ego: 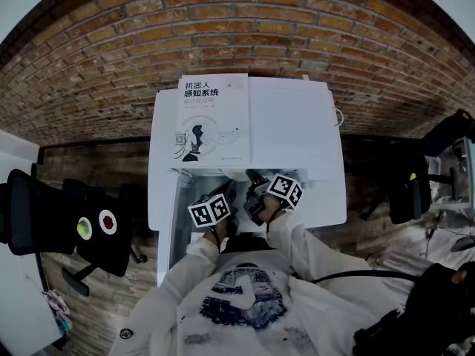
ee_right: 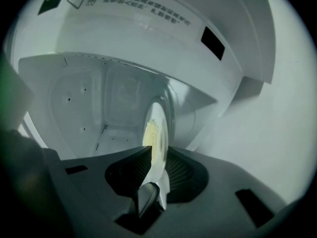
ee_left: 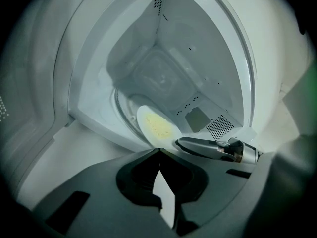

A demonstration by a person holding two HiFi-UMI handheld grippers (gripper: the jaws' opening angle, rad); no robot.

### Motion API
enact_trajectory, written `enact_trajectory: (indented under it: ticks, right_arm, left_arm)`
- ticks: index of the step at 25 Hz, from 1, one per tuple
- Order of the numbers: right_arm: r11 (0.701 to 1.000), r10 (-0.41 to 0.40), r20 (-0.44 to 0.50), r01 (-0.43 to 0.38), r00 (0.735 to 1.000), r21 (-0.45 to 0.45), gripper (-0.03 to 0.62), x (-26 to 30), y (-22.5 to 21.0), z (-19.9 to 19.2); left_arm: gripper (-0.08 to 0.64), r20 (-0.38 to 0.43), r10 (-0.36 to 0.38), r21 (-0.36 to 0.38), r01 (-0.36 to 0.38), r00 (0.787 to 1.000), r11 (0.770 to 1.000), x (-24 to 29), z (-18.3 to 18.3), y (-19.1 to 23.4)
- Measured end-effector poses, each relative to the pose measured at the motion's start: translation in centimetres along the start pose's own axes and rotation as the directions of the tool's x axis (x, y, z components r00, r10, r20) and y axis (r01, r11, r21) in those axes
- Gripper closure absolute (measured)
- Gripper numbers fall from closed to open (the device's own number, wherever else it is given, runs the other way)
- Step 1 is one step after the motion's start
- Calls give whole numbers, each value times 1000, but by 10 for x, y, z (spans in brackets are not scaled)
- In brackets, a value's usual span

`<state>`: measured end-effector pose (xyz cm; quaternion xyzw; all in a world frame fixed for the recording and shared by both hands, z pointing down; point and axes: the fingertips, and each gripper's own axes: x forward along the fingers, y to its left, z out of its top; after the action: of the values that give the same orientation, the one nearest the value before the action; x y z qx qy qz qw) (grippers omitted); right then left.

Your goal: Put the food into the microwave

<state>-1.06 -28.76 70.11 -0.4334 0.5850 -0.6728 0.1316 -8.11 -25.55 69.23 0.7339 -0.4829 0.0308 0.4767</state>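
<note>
A white plate [ee_right: 158, 128] with pale yellow food [ee_right: 148, 133] is held on edge at the mouth of the open white microwave [ego: 297, 124]. My right gripper [ee_right: 157, 150] is shut on the plate's near rim. In the left gripper view the plate [ee_left: 156, 125] hangs just over the glass turntable [ee_left: 124, 110], with the right gripper's finger [ee_left: 208, 147] on its rim. My left gripper [ee_left: 159, 155] is shut with nothing between its jaws, just outside the cavity. In the head view both grippers, left [ego: 223, 199] and right [ego: 256, 199], sit close together at the microwave's front.
The microwave door [ego: 165, 221] stands open at the left. A white book [ego: 211, 117] lies on top of the microwave. A black office chair [ego: 44, 213] stands at the left, dark equipment [ego: 438, 162] at the right, and a brick wall [ego: 237, 28] behind.
</note>
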Motion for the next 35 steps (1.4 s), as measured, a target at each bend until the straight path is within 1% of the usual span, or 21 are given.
enact_trajectory:
  ticks: [5,9,14,19,23,27,35]
  right_arm:
    - [1000,-3,-8,3,1000,-15,522,-1,0,-1]
    - [1000,-11,-18,10,1000,-14,495,-5,-4,-3]
    - [1000,-17,-13,16,1000,-15,495,-7,-6,-1]
    - [1000,-24,-5,24,1000,-11,495,-10,-8,0]
    - [1000,-31,9,31,999,-2,495,-16,-13,3]
    - [1000,-28,24,28,999,9,495,-22,-15,8]
    - [1000,-8,36,8,999,15,495,-20,-7,14]
  left_arm:
    - [552,3,-10,-9,10,1000,1000,3,1,0]
    - [552,-8,-10,-14,10,1000,1000,3,-1,0]
    - [552,-8,4,-11,-4,1000,1000,2,-1,5]
    - [552,-14,-21,-27,21,1000,999,2,-4,-1]
    - [551,-7,-4,-17,4,1000,1000,0,-1,2]
    - [552,-11,-16,-29,16,1000,999,1,-4,2]
    - [552,-15,-12,-27,12,1000,1000,1,-5,2]
